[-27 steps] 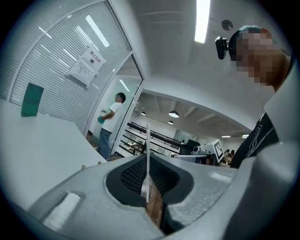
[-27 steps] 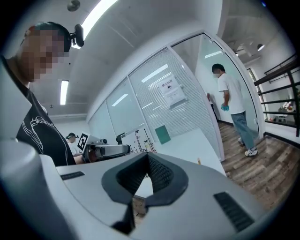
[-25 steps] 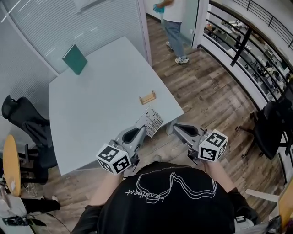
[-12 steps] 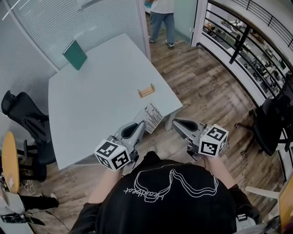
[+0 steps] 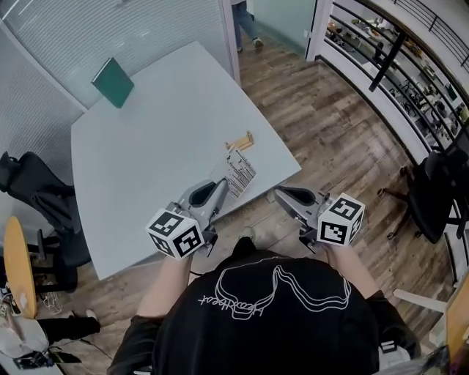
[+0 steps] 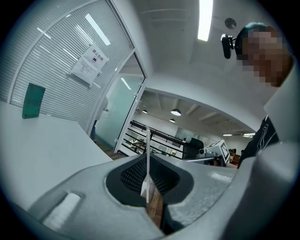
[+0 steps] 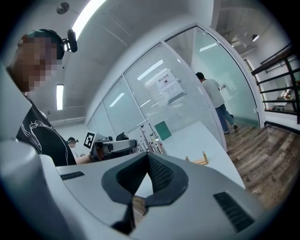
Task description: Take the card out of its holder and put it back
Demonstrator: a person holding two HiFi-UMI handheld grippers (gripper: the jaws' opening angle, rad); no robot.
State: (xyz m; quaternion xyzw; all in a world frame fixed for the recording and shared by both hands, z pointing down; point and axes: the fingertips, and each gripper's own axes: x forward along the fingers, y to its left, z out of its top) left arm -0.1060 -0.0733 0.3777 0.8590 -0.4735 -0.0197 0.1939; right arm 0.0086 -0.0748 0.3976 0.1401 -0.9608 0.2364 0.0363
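A white card printed with black lines is pinched at its near edge by my left gripper, just over the table's front edge. In the left gripper view the card shows edge-on between the pads. The small wooden holder stands with nothing in its slot on the grey table, just beyond the card. My right gripper hovers past the table's corner over the floor, shut with nothing in it. From the right gripper view I see the card and the holder.
A green book leans against the glass wall at the table's far side. Black chairs stand at the left and right. A person walks by the door at the back. A railing runs along the right.
My left gripper has carried the card forward over the table edge, closer to the holder. The right gripper shifted slightly. The person at the back has walked farther away.
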